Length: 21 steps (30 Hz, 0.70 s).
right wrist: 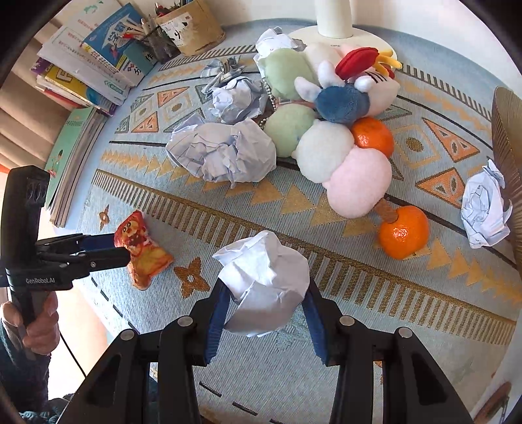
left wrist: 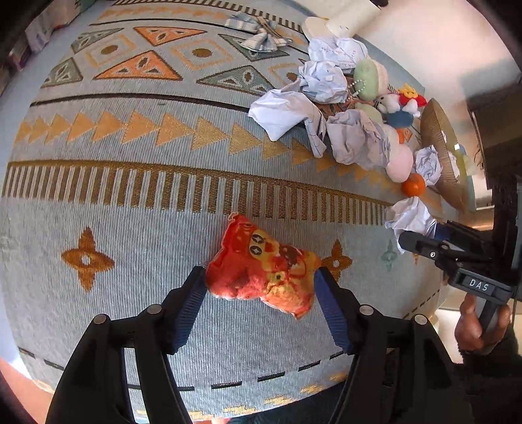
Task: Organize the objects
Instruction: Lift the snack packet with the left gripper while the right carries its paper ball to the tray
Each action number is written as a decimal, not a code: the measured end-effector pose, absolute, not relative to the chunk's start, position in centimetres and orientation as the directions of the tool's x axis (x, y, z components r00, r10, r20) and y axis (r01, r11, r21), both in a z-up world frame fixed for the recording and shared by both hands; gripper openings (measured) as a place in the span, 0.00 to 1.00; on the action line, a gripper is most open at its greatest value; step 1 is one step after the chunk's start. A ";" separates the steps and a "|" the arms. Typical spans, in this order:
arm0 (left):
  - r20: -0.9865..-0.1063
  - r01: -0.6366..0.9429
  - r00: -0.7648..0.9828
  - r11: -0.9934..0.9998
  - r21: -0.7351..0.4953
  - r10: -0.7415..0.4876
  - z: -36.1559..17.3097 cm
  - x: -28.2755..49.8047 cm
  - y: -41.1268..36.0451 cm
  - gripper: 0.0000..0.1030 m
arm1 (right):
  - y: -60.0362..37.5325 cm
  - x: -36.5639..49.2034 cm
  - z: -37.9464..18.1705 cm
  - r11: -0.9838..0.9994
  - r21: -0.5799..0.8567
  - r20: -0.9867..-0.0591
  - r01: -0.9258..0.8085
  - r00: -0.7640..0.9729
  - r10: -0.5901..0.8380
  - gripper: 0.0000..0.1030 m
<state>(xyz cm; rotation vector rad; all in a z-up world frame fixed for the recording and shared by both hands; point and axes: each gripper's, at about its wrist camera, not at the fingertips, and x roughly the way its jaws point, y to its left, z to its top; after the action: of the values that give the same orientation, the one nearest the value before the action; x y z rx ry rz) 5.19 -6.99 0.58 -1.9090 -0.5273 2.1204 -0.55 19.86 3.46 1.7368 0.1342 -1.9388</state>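
Note:
An orange-red printed plush toy [left wrist: 261,270] lies flat on the patterned blue table cloth [left wrist: 130,228]. My left gripper [left wrist: 261,281] straddles it from the near side. The blue pads [left wrist: 191,303] stand apart at the toy's two side edges, just at its fabric, without squeezing it. In the right wrist view the same toy [right wrist: 143,251] sits at the left with the left gripper [right wrist: 120,244] over its upper end. My right gripper [right wrist: 266,303] is shut on a crumpled white paper ball [right wrist: 264,290], held above the cloth, and this ball [left wrist: 407,218] also shows at the right of the left wrist view.
Crumpled papers [right wrist: 225,153], plush toys [right wrist: 329,137] and two oranges [right wrist: 403,233] crowd the middle and back. A woven basket [right wrist: 507,137] stands at the right edge beside another paper ball [right wrist: 486,205]. Books [right wrist: 88,58] and a pen holder [right wrist: 192,26] fill the back left. A white lamp base [right wrist: 332,19] stands behind.

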 end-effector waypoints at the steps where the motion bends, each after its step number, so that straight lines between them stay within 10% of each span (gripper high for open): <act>1: -0.892 0.103 -0.130 -0.889 -0.446 0.433 0.6 5.6 -7.7 0.64 | 19.9 -0.5 3.3 -0.855 0.270 -0.949 0.442 -0.030 -0.315 0.42; 8: -0.857 0.161 -0.149 -0.844 -0.512 0.492 1.8 6.7 -7.5 0.64 | 20.7 -0.5 3.1 -0.852 0.302 -0.941 0.427 -0.012 -0.339 0.42; 21: -0.977 -0.106 -0.180 -0.990 -0.098 0.116 2.8 3.4 -0.3 0.62 | 22.9 -0.2 3.7 -0.860 0.290 -0.941 0.420 -0.038 -0.336 0.42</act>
<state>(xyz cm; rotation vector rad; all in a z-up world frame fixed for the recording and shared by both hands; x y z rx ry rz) 3.41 -0.28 2.79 -1.9117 -0.0124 2.3078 -0.17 22.94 3.66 1.7366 0.0883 -1.9468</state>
